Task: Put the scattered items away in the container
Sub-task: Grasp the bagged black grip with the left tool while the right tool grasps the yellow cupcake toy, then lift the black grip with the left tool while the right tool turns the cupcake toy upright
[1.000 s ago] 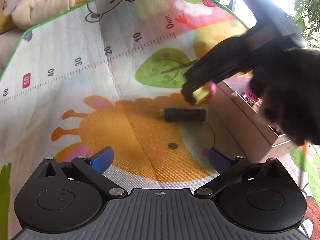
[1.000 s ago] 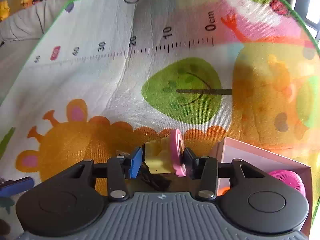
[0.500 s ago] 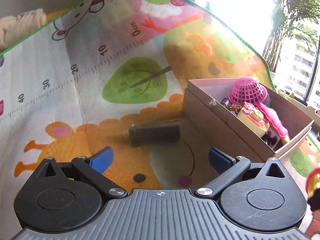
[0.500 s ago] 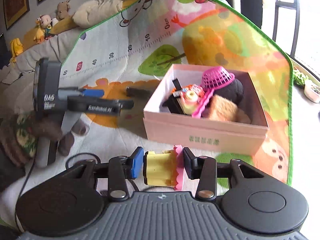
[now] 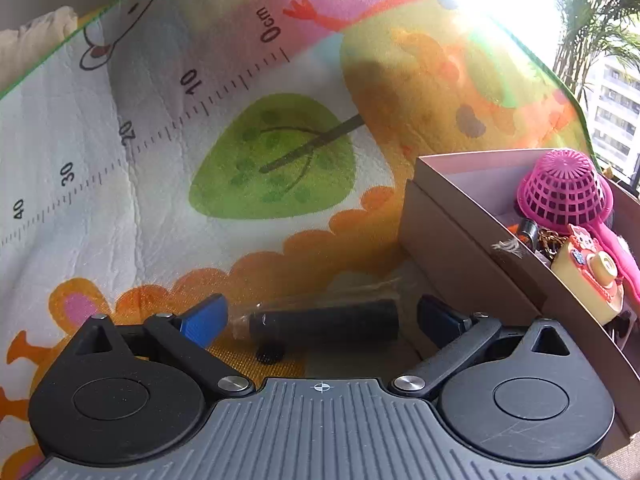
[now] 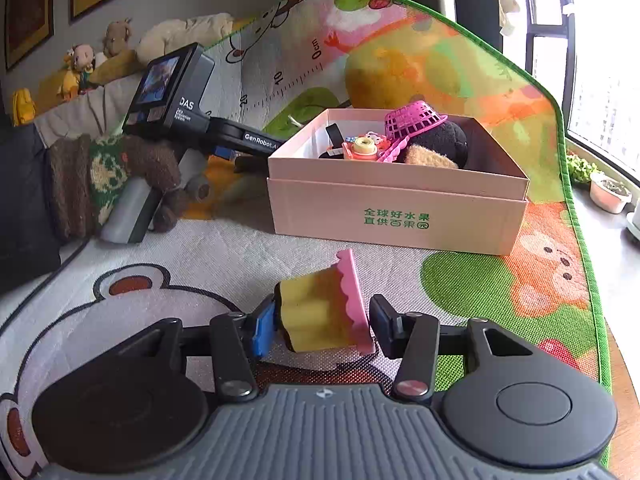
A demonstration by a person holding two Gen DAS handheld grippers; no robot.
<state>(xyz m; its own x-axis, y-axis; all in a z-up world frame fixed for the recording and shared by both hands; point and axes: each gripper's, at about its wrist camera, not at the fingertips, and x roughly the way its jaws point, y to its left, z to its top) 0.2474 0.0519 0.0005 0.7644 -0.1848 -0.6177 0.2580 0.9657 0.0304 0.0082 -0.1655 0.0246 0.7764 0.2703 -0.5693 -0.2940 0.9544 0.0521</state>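
Observation:
My left gripper (image 5: pixel 320 316) is open, its fingers either side of a black cylinder (image 5: pixel 324 322) that lies on the play mat beside the pink box (image 5: pixel 452 236). My right gripper (image 6: pixel 322 326) is shut on a yellow toy cupcake with a pink top (image 6: pixel 324 312), held above the mat in front of the pink box (image 6: pixel 396 216). The box holds a pink mesh basket (image 6: pixel 412 120), a toy camera (image 6: pixel 362 146) and a dark plush (image 6: pixel 448 140). The left gripper's body (image 6: pixel 200 120) shows in the right wrist view at the box's left side.
The colourful play mat (image 5: pixel 120 184) with a printed ruler covers the surface. Stuffed toys (image 6: pixel 116 48) line the back left. A window ledge with a small plant pot (image 6: pixel 610 194) runs along the right, past the mat's green edge.
My left gripper has moved forward and down until the black cylinder lies between its fingers. My right gripper has drawn back from the cylinder's spot to in front of the box, with the cupcake.

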